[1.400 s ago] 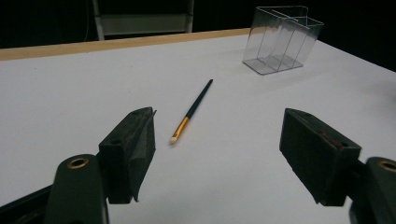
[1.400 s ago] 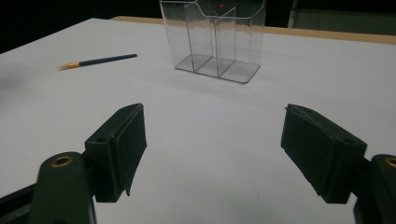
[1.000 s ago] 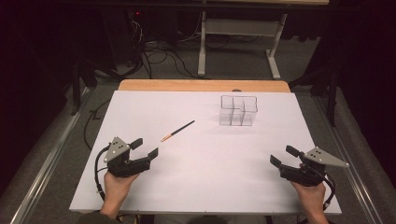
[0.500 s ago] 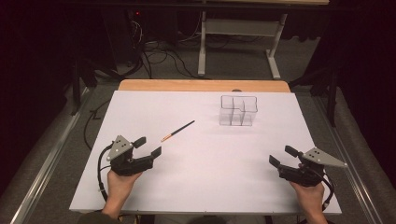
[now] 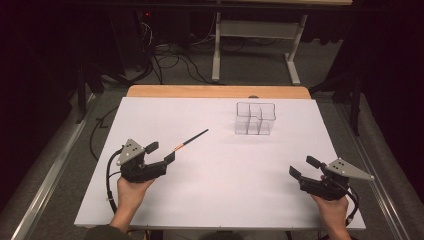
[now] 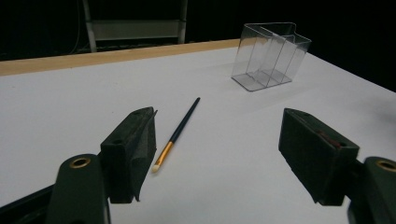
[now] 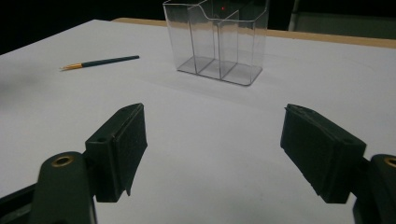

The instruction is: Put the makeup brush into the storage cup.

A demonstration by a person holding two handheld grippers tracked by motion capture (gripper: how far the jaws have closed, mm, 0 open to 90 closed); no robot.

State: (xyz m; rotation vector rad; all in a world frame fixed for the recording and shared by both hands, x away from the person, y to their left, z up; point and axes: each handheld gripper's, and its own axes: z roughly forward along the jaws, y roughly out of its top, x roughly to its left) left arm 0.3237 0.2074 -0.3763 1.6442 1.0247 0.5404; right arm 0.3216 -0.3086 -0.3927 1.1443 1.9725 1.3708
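A thin dark paintbrush with a gold ferrule lies flat on the white table, left of centre. A clear plastic organiser with several compartments stands upright farther back and is empty. My left gripper is open, just short of the brush's bristle end. In the left gripper view the paintbrush lies between the spread jaws, close to the left one, with the organiser beyond. My right gripper is open near the table's front right corner, holding nothing. Its view shows the organiser ahead and the paintbrush far left.
A wooden strip runs along the table's far edge. Behind it are a metal stand and loose cables on the dark floor. A metal rail runs beside the table's left side.
My left gripper has moved forward and to the right, toward the brush's bristle end. The right gripper has barely shifted. Brush and organiser stay where they were.
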